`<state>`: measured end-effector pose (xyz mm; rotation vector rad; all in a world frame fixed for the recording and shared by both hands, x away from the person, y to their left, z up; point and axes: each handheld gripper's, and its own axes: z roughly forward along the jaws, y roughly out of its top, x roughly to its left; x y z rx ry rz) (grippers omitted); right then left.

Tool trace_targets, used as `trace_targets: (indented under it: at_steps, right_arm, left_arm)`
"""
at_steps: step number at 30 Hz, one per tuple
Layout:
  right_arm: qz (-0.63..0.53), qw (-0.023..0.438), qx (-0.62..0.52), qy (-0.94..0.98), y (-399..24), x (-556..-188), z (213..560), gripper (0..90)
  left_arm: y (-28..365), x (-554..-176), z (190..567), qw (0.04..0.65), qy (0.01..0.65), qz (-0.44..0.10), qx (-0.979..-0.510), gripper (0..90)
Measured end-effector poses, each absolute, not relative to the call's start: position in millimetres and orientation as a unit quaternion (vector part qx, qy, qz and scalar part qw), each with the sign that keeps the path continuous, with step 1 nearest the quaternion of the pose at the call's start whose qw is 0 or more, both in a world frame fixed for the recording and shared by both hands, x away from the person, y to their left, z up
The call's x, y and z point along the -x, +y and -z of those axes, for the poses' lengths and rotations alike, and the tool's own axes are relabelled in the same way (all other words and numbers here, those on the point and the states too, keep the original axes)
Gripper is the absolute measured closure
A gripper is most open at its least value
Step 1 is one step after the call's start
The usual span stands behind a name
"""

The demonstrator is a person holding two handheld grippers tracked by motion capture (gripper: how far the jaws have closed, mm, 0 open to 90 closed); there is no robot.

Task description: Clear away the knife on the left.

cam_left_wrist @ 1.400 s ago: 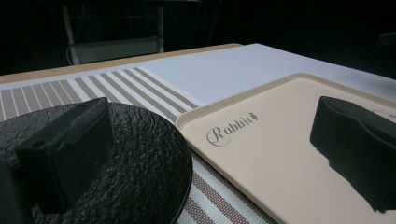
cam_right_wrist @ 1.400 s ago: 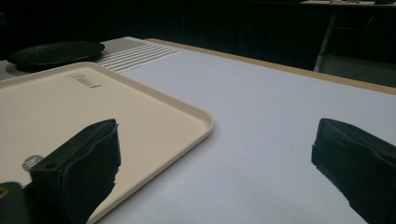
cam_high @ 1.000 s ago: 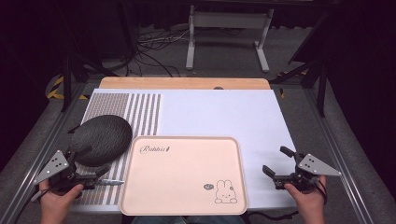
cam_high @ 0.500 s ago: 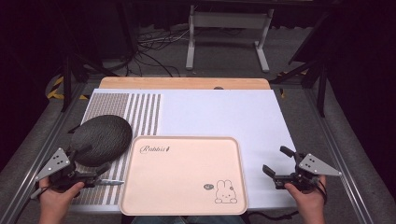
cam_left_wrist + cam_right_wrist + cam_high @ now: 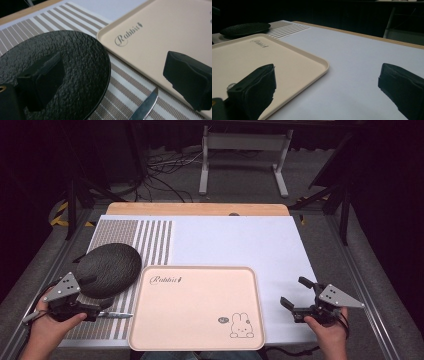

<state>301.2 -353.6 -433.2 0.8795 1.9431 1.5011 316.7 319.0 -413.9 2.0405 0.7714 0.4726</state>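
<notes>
Knife [image 5: 116, 315] is what the work's about, as far as I can judge — it lies flat on the striped placemat [image 5: 150, 237] near the front-left corner of the surface, in the gap between the black textured plate [image 5: 109, 268] and the left rim of the beige rabbit tray [image 5: 196, 340]. Long axis runs roughly parallel to the front edge of the surface, left to right. The tip points toward the tray and stops just short of its rim; the handle end is under the left gripper [image 5: 95, 310], so I can't make out the handle itself. In the left gripper view the serrated blade [image 5: 146, 106] comes up from the bottom between the two black jaws, which stand wide apart — one over the plate, one over the tray rim. So no grip closed on it that I can see.

Progress-wise, I'd call it the very start. The tray has nothing on it, and both plate and knife sit on the placemat. Pretty much everything is left to do, and the knife looks like the first pick.

Right gripper [image 5: 298, 295] hovers low near the front-right corner of the surface, over the bare white mat [image 5: 240, 240] just beside the tray's right rim — jaws spread wide, nothing between them.
</notes>
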Motion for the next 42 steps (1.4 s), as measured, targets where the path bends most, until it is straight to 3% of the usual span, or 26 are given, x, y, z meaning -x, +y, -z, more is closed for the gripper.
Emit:
trace_targets:
  at_steps: [26, 42]
  right_arm:
    - [-0.553, 0.259, -0.319, 0.725, -352.1, -301.2, 434.6, 2.7]
    - [-0.554, 0.259, -0.319, 0.724, -352.3, -301.2, 435.1, 3.1]
  left_arm:
    - [314.5, -324.1, 391.4, 0.210, 0.254, -0.176, -0.928, 7.5]
    - [306.6, -329.1, 385.5, 0.134, 0.208, -0.162, -0.955, 10.1]
